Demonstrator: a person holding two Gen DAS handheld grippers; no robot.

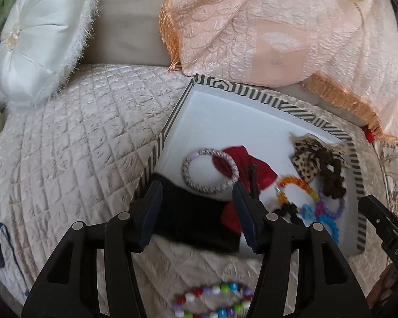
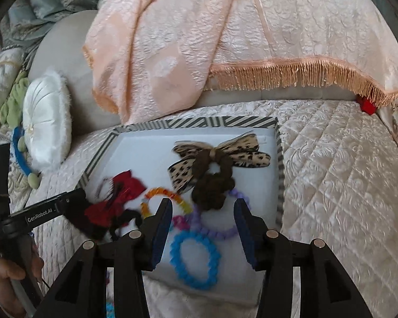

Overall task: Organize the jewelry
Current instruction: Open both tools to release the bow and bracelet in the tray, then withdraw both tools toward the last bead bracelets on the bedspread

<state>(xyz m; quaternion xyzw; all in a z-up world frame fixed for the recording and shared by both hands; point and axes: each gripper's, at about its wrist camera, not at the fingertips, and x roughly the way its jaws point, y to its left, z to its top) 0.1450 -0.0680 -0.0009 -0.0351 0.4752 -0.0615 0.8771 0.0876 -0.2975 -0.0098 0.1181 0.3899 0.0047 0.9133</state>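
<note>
Tray [image 1: 254, 94] sits on the quilt [image 1: 74, 137], striped rim, white floor, most of the pieces already in it.

Left gripper [image 1: 197, 212]: jaws spread, nothing pinched. A black cloth [image 1: 188, 220] lies between them, draped over the tray's near left corner, not pressed by either pad. Bead bracelet [image 1: 212, 302] lies on the quilt below my fingers, outside the tray, so I judge that one not yet sorted. To do it well: drop low, straddle the beads across the strand, close gently so they don't roll out, lift clear of the rim before moving in.

In the tray, left to right: braided bangle [image 1: 211, 171] overlapping a red bow [image 1: 254, 167], orange ring [image 1: 297, 188], leopard bow [image 1: 315, 159] with a brown scrunchie [image 1: 331, 180] at the far right side.

Right gripper [image 2: 203, 225]: jaws part spread, empty. Blue ring [image 2: 196, 259] lies on the tray floor between the pads, not touched. Purple ring [image 2: 220, 228] sits just behind it, touching the brown scrunchie. Pieces overlap at the near edge, so any pick here wants one strand only; otherwise neighbours drag along.

Far half of the tray floor is bare, room to spread things out.

Off the tray: white cushion [image 1: 42, 39] on the left, peach throw [image 1: 265, 26] behind.
</note>
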